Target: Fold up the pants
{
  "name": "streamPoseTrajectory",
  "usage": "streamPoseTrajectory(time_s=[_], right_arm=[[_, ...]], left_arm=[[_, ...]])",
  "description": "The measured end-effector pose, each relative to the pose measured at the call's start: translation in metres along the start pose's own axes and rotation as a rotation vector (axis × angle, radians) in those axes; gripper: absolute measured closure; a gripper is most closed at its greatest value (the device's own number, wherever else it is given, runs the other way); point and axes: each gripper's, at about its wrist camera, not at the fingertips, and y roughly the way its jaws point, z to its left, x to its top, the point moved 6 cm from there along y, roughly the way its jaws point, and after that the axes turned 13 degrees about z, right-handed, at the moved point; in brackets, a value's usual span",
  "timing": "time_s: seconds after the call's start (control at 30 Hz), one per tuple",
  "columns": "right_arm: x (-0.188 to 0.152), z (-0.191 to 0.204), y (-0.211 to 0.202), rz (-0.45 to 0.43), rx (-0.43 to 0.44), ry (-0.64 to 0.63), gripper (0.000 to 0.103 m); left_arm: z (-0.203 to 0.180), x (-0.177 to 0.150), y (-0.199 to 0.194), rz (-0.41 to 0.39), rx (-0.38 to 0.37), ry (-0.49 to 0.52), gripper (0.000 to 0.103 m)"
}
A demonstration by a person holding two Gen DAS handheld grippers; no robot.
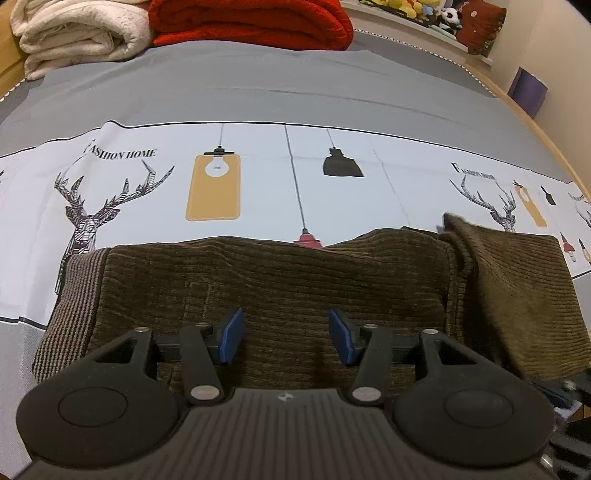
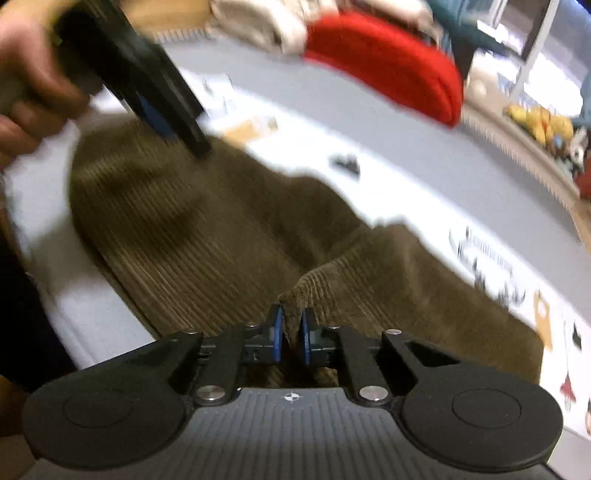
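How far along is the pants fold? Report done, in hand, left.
Done: the brown corduroy pants lie on the bed sheet, one part already doubled over at the right. In hand: the right claw pinches a raised corner of the fabric; the left claw hovers open above the cloth. Left: carrying that corner across and flattening the bundle.

Your pants [image 1: 280, 288] are brown corduroy, thickly ribbed and matt, with a finer striped lining at the waistband [image 1: 70, 306]. They lie on a smooth printed cloth sheet [image 1: 258, 184], flat and without shine. Your left gripper [image 1: 286, 336] is matt black plastic with a ribbed body, dull metal rivets and blue rubbery pads [image 1: 231, 332]. Behind it you see a fluffy cream blanket [image 1: 77, 33] and a nubbly red blanket [image 1: 251, 22], both soft cloth.
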Motion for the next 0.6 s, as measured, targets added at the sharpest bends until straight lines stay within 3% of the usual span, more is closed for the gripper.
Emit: streamPoseTrajectory(time_s=[0.07,0.1,0.17,0.23,0.3,0.37,0.4,0.43,0.47,0.5,0.6], right_arm=[[-0.005,0.006,-0.016,-0.046,0.014,-0.046,0.092],[-0.012,0.011,-0.018,-0.044,0.044,-0.077,0.099],[-0.026,0.024,-0.009,0.011,0.111,-0.132,0.103],[-0.037,0.035,0.004,0.055,0.054,-0.208,0.103],[-0.037,0.033,0.007,0.052,0.033,-0.198,0.103],[-0.03,0.024,0.001,0.009,0.028,-0.129,0.096],[-0.027,0.017,-0.004,-0.014,0.011,-0.091,0.084],[-0.025,0.011,-0.005,-0.025,-0.014,-0.063,0.064],[-0.025,0.008,-0.005,-0.026,-0.034,-0.047,0.057],[-0.024,0.005,-0.002,-0.014,-0.05,-0.037,0.053],[-0.023,0.003,0.017,0.043,-0.045,-0.033,0.053]], left_arm=[[-0.004,0.001,0.001,0.001,-0.002,0.01,0.046],[-0.007,0.001,0.003,0.003,-0.003,0.017,0.046],[-0.014,0.002,0.005,0.008,-0.005,0.027,0.046],[-0.02,0.003,0.008,0.014,-0.009,0.035,0.046],[-0.028,0.003,0.01,0.018,-0.015,0.043,0.046],[-0.037,0.004,0.011,0.019,-0.031,0.054,0.046],[-0.042,0.004,0.011,0.019,-0.045,0.06,0.046],[-0.047,0.005,0.012,0.019,-0.062,0.064,0.046],[-0.051,0.006,0.013,0.02,-0.085,0.063,0.046],[-0.055,0.007,0.014,0.023,-0.121,0.053,0.046],[-0.067,0.01,0.019,0.055,-0.235,0.008,0.046]])
